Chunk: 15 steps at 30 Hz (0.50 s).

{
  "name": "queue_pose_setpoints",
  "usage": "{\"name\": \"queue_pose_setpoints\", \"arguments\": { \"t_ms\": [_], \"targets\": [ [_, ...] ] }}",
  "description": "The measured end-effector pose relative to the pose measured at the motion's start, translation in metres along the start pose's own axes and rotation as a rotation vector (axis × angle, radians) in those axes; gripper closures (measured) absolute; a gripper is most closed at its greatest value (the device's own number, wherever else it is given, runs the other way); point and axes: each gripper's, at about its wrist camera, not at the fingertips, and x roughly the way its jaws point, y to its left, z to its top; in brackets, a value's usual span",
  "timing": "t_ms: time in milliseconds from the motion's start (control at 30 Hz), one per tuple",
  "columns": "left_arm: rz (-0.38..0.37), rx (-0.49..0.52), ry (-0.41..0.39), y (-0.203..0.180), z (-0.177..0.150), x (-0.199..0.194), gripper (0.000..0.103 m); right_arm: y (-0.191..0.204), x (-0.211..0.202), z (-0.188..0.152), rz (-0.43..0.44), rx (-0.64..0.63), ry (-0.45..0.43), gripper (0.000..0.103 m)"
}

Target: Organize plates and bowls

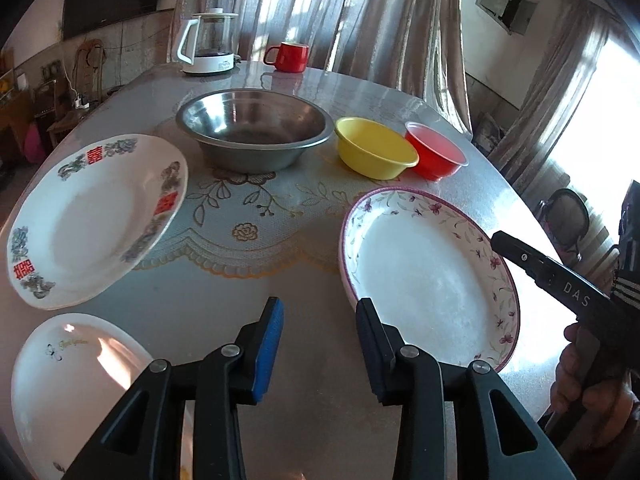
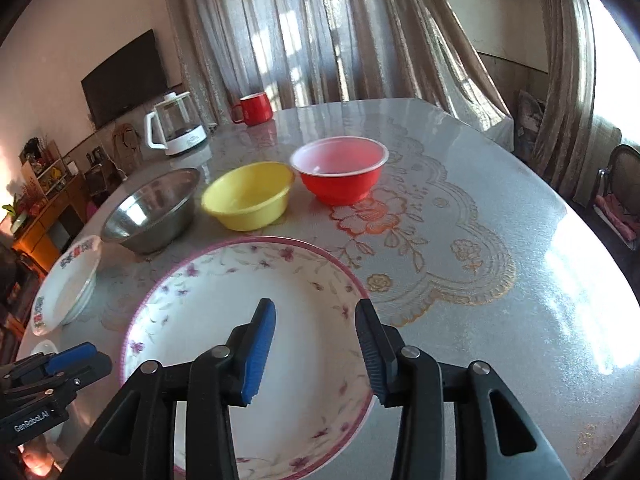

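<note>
A pink-rimmed floral plate (image 1: 428, 276) (image 2: 240, 320) lies on the table near the front. A white plate with red and blue marks (image 1: 92, 220) (image 2: 68, 284) lies at the left, and a plain white plate (image 1: 72, 384) in front of it. A steel bowl (image 1: 256, 132) (image 2: 154, 208), a yellow bowl (image 1: 374, 147) (image 2: 248, 194) and a red bowl (image 1: 436, 156) (image 2: 340, 174) stand in a row behind. My left gripper (image 1: 320, 320) (image 2: 80, 356) is open and empty, just left of the floral plate. My right gripper (image 2: 316, 320) is open and empty, above the floral plate; its finger (image 1: 520, 256) shows over the plate's right rim.
A white and glass kettle (image 1: 210, 42) (image 2: 176, 128) and a red mug (image 1: 290, 56) (image 2: 254, 109) stand at the table's far edge. The round table (image 1: 312, 380) (image 2: 500, 300) has a patterned cover. Curtains hang behind, and a chair (image 2: 616, 192) stands at the right.
</note>
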Motion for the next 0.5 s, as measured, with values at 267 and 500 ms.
{"name": "queue_pose_setpoints", "arguments": {
  "t_ms": [267,500],
  "targets": [
    [0.046,-0.094,-0.066,0.048,-0.001,-0.033,0.064,0.073,0.016,-0.004,0.343,-0.043,0.106,0.058],
    [0.110,-0.185,-0.132,0.099,-0.005,-0.065,0.061,0.148,0.042,-0.013,0.514,-0.119,0.204,0.058]
  ]
}}
